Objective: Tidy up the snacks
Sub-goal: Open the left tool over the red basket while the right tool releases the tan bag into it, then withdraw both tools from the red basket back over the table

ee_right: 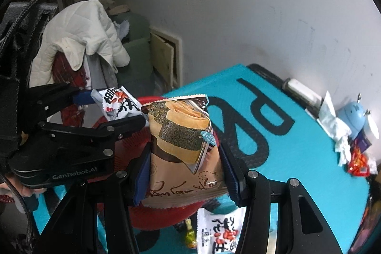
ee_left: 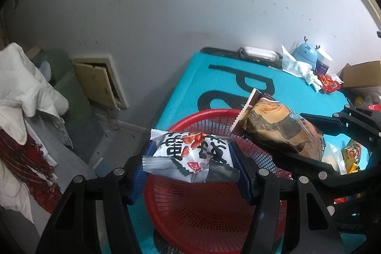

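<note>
One worktop [ee_left: 281, 77], covered in teal with large black lettering, carries everything I work on. Beyond its left edge I see one chair piled with one white quilted jacket [ee_right: 83, 37].

One red mesh basket [ee_left: 202, 213] sits at the worktop's near left end; in the left wrist view its bowl lies directly beneath my left gripper.

Two grippers are in view. My right gripper [ee_right: 185, 170] has its fingers clamped on one brown seaweed-roll snack packet [ee_right: 183, 146], held upright over the basket's rim. My left gripper [ee_left: 190, 158] has its fingers clamped on one white-and-grey peanut snack packet [ee_left: 190, 154], held above the basket's interior. The two held packets hang close together; whether they touch I cannot tell.

A second white peanut-type packet [ee_right: 221, 232] lies on the worktop below my right gripper, just beside the basket, with one small yellow-green wrapped item [ee_right: 190, 235] next to it.

At the far right of the worktop I count one blue antlered gadget [ee_left: 306, 54], one crumpled white tissue [ee_left: 300, 68], one cardboard box [ee_left: 362, 74], and a cluster of small red wrappers [ee_left: 329, 83], too blurred to count.
</note>
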`<move>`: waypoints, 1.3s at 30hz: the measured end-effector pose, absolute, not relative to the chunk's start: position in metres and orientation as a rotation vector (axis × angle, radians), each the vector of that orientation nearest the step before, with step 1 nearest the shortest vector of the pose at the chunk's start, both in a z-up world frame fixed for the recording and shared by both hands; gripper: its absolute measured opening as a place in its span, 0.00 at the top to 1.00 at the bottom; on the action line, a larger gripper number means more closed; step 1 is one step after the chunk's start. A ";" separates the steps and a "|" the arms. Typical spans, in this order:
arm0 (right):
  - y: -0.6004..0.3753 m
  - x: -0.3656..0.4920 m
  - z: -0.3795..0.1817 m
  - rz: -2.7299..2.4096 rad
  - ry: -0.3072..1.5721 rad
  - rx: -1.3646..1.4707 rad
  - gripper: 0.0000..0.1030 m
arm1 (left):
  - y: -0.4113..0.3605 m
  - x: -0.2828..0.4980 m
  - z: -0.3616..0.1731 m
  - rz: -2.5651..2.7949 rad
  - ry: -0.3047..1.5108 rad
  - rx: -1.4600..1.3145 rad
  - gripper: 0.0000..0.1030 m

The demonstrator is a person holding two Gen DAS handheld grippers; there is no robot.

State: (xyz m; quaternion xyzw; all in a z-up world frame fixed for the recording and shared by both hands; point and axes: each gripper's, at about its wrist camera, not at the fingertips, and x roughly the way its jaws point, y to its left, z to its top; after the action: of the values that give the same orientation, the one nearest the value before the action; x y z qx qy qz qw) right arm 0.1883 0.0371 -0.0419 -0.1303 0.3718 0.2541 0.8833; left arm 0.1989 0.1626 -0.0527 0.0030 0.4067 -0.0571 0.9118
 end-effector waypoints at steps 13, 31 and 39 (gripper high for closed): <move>0.031 0.197 -0.056 0.491 0.812 -0.251 0.40 | 0.160 0.202 -0.060 -0.061 0.855 0.038 0.26; 0.013 0.165 -0.002 0.478 0.693 -0.236 0.37 | 0.158 0.171 -0.003 -0.038 0.770 -0.017 0.20; -0.004 0.129 0.037 0.477 0.586 -0.216 0.37 | 0.149 0.137 0.037 -0.080 0.699 -0.043 0.20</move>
State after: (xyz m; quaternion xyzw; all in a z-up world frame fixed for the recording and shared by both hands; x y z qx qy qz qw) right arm 0.1286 -0.0043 0.0371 -0.1052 0.2856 0.2322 0.9238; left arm 0.1375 0.1495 0.0375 -0.0213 0.3422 -0.0389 0.9386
